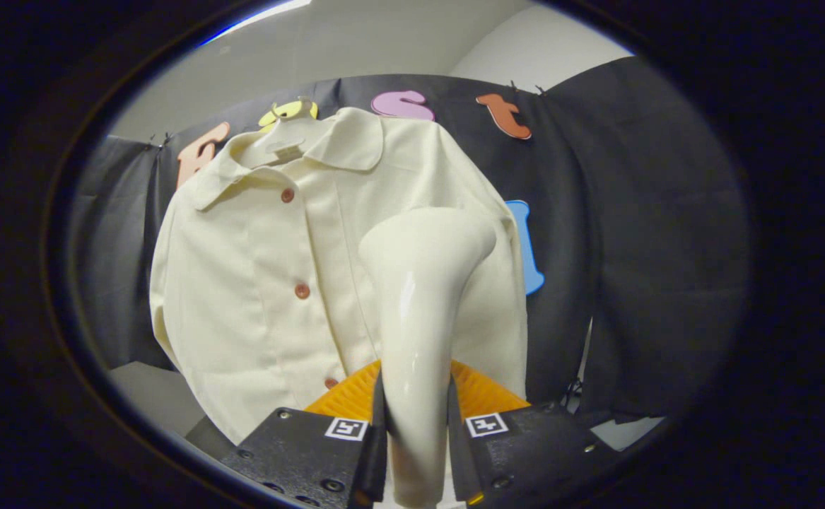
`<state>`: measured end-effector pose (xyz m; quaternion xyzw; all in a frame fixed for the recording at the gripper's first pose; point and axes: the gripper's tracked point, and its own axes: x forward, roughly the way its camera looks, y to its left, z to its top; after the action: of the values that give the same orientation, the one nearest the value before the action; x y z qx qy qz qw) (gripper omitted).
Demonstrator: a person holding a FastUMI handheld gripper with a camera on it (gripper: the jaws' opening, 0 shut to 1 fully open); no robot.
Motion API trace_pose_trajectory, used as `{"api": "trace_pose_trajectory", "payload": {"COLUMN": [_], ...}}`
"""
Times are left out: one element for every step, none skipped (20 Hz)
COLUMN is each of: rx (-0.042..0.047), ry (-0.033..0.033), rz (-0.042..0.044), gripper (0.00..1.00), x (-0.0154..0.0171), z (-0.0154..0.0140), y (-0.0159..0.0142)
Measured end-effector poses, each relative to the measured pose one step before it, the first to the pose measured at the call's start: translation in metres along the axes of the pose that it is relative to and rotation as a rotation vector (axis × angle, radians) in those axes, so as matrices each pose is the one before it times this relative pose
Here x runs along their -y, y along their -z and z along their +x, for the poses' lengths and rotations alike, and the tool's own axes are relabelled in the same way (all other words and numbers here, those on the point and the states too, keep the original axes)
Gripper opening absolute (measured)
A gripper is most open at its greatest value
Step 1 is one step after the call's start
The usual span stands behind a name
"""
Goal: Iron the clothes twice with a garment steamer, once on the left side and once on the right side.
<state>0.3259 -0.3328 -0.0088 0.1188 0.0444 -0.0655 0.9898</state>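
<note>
**Steamer held up against the hanging shirt**

The fingers point(416, 438) are closed tight on the garment steamer point(419, 297), one pressing each side of its glossy cream handle. The handle rises straight ahead toward 12 o'clock and flares into a broad, rounded head that sits in front of the shirt's right half. The shirt point(256, 268) is pale cream with a soft collar and a row of reddish-brown buttons point(302, 290) down its front placket, lying at about 10 o'clock from the steamer head. It hangs on a hanger point(286, 134) before the dark booth wall point(638, 233), its fabric fairly smooth.
</note>
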Motion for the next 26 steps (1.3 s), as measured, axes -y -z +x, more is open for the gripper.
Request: {"api": "trace_pose_trajectory", "payload": {"rx": [-0.00656, 0.00040, -0.00609, -0.01080, -0.01165, -0.00465, -0.00453, -0.00942, -0.00307, -0.00527, -0.00564, -0.00367, -0.00168, -0.00893, -0.00693, -0.00548, -0.00614, -0.00762, -0.00392, -0.00741, -0.00128, -0.00252, 0.00228, -0.00270, -0.00103, -0.00235], "ry": [-0.00158, 0.00289, 0.00789, 0.01371, 0.00742, -0.00528, -0.00195, -0.00487, -0.00071, 0.00059, -0.00127, 0.00219, 0.00050, 0.00080, -0.00134, 0.00001, -0.00092, 0.00283, -0.00005, -0.00084, 0.00023, 0.00179, 0.00248, 0.00125, 0.00334, 0.00311], "rz": [0.00742, 0.00751, -0.00584, -0.00811, 0.00047, 0.00658, 0.02072, 0.01456, 0.01175, 0.00482, 0.00129, 0.00812, 0.00415, 0.00383, -0.00115, 0.00266, 0.00075, -0.00351, -0.00130, 0.00376, 0.00138, -0.00266, -0.00285, -0.00021, -0.00145, 0.00422], "gripper": [0.36, 0.36, 0.36, 0.36, 0.36, 0.36, 0.36, 0.36, 0.36, 0.36, 0.36, 0.36, 0.36, 0.36, 0.36, 0.36, 0.36, 0.36, 0.36, 0.36, 0.36, 0.36, 0.36, 0.36, 0.37, 0.36], "x": [0.00263, 0.00283, 0.00451, 0.00480, 0.00337, 0.00215, 0.00258, 0.00212, 0.00258, 0.00331, 0.00246, -0.00068, 0.00086, 0.00330, 0.00195, 0.00263, 0.00149, 0.00164, 0.00181, 0.00104, 0.00122, 0.00109, 0.00000, 0.00156, 0.00167, 0.00145], "z": [-0.00210, -0.00194, -0.00143, -0.00178, -0.00292, -0.00220, -0.00037, -0.00071, -0.00040, -0.00080, -0.00161, 0.00065, 0.00064, -0.00259, -0.00134, -0.00170, -0.00108, 0.00053, 0.00036, -0.00185, -0.00048, -0.00059, -0.00054, -0.00074, -0.00057, -0.00211], "y": [0.00930, 0.00904, 0.01084, 0.01271, 0.01307, 0.01147, 0.01010, 0.01144, 0.00876, 0.00916, 0.00831, 0.00678, 0.00603, 0.00799, 0.00648, 0.00534, 0.00501, 0.00566, 0.00527, 0.00572, 0.00487, 0.00532, 0.00466, 0.00667, 0.00535, 0.00594]}}
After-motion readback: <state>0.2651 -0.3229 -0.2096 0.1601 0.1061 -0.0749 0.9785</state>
